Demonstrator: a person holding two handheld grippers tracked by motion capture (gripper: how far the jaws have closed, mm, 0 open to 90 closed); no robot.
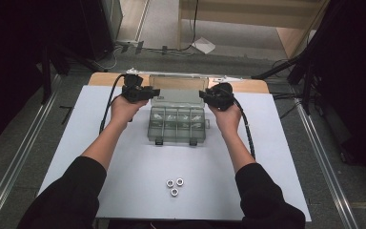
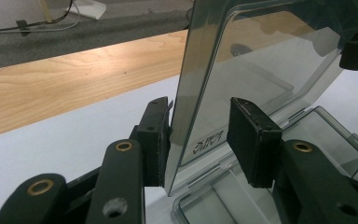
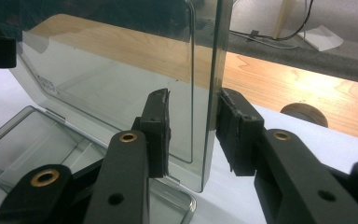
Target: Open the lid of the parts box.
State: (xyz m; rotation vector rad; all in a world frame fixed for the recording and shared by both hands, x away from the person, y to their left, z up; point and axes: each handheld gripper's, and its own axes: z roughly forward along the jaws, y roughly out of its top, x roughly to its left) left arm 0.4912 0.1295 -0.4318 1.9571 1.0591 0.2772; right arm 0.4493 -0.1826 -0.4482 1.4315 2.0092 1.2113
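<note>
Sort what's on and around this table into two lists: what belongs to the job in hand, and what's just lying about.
In the job:
- organiser box
- its clear lid, raised upright
- left gripper at one lid edge
- right gripper at the other edge

Lying about:
- three nuts near the front of the table
- paper on the floor

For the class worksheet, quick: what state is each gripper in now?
Left gripper: open, astride the lid edge; one pad touches.
Right gripper: open, astride the lid's other edge.
</note>
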